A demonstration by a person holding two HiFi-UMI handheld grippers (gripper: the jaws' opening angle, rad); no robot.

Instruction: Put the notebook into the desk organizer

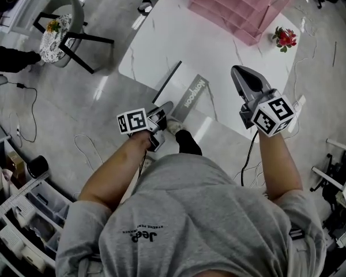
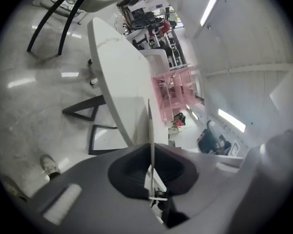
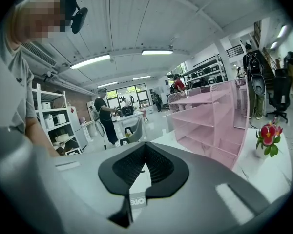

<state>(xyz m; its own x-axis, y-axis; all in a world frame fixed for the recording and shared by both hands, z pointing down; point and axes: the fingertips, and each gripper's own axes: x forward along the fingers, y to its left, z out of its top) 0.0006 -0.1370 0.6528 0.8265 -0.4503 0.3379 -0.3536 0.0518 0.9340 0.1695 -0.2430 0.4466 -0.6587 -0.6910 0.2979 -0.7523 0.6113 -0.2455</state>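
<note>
Pink desk organizer (image 1: 236, 10), grey notebook (image 1: 187, 94), white table (image 1: 179, 39)

I am counting: two grippers in my hands, left gripper (image 1: 167, 107) and right gripper (image 1: 236, 71) | one grey hardcover notebook (image 1: 183, 91) | one pink tiered plastic desk organizer (image 1: 236, 7) | one white marble-look table (image 1: 173, 39) | one red potted flower (image 1: 285, 37) | one grey black-legged chair (image 1: 74, 4)

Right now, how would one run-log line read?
left tongs: shut on notebook | right tongs: shut, empty | notebook: at table edge, outside pink desk organizer

Your left tool (image 2: 151, 179) clamps the notebook (image 2: 150, 130) edge-on at the white table (image 2: 117, 67); pink desk organizer (image 2: 173, 89) on the table's far end.
</note>
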